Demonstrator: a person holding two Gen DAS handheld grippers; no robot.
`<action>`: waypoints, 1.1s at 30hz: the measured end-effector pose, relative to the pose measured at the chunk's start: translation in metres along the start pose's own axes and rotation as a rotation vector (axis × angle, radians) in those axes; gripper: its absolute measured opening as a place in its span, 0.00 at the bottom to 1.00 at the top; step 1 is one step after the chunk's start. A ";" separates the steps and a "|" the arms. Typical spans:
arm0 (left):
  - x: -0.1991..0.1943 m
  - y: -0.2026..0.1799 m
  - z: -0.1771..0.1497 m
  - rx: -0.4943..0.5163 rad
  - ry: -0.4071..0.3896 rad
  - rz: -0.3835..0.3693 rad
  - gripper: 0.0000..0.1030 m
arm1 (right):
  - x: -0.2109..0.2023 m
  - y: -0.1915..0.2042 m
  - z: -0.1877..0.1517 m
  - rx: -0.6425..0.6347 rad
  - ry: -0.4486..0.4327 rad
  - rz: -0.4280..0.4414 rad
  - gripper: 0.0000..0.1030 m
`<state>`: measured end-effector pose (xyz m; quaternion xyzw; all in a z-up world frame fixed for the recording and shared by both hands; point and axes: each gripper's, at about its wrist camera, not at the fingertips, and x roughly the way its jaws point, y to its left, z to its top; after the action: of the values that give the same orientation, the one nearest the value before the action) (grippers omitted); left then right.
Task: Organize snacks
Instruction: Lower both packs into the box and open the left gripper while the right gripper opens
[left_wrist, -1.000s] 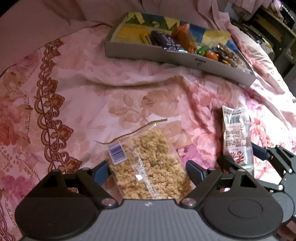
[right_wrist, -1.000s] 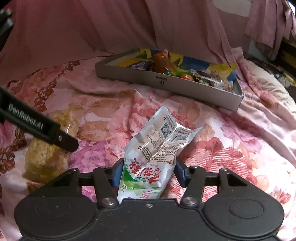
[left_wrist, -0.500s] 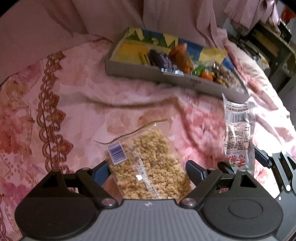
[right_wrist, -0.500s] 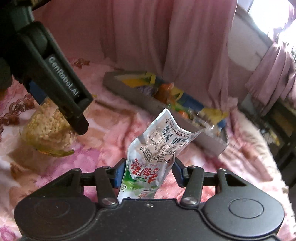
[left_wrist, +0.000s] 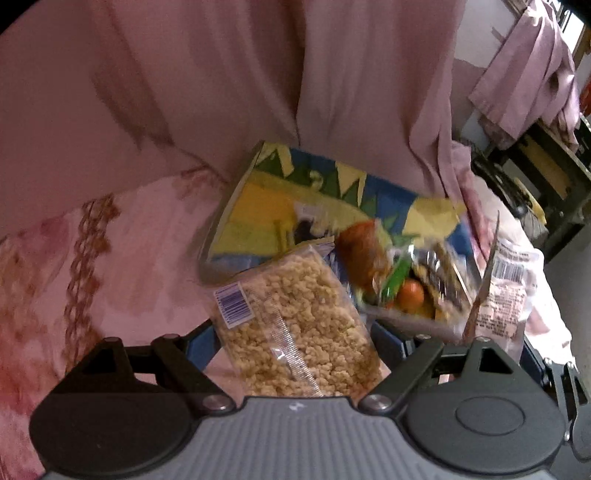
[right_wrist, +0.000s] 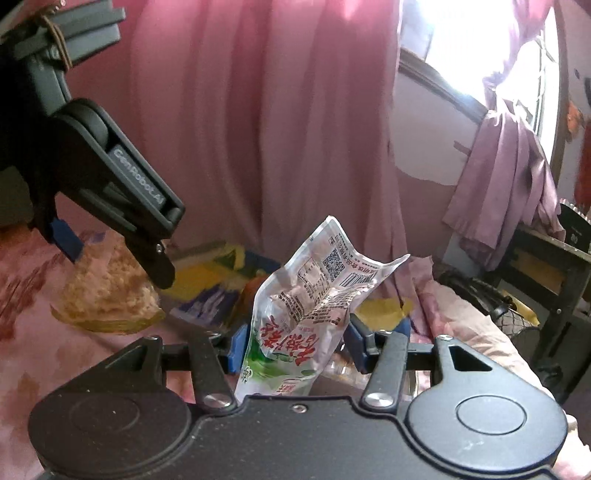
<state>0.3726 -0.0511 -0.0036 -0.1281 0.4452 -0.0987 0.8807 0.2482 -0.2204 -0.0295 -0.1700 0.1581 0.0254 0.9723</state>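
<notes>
My left gripper (left_wrist: 291, 343) is shut on a clear bag of yellow puffed crumbs (left_wrist: 295, 325) and holds it in the air just before the near edge of the snack box (left_wrist: 266, 206). The bag also shows in the right wrist view (right_wrist: 107, 291), hanging from the left gripper (right_wrist: 114, 254). My right gripper (right_wrist: 295, 349) is shut on a white and green snack packet (right_wrist: 306, 314), held upright above the box's right end. That packet shows at the right of the left wrist view (left_wrist: 506, 291).
The box has a yellow, blue and green printed bottom and holds several snacks, among them an orange packet (left_wrist: 362, 251) and a round orange item (left_wrist: 410, 291). Pink curtains (right_wrist: 258, 122) hang behind. A dark table (right_wrist: 550, 266) stands at the right. The flowered bedspread (left_wrist: 44, 280) lies below.
Both grippers have lifted their bags off the bedspread and moved forward to the snack box. The box now fills the middle of the left wrist view.
</notes>
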 end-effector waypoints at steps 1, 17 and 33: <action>0.004 -0.002 0.006 0.000 -0.005 0.003 0.87 | 0.004 -0.003 0.002 0.012 -0.006 -0.002 0.54; 0.087 -0.010 0.063 -0.003 0.052 0.102 0.87 | 0.087 -0.030 0.003 0.166 0.093 0.051 0.54; 0.098 -0.005 0.059 -0.025 0.018 0.102 0.93 | 0.116 -0.030 -0.007 0.209 0.142 0.096 0.67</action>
<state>0.4774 -0.0764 -0.0428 -0.1151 0.4600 -0.0491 0.8790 0.3591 -0.2508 -0.0623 -0.0615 0.2361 0.0431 0.9688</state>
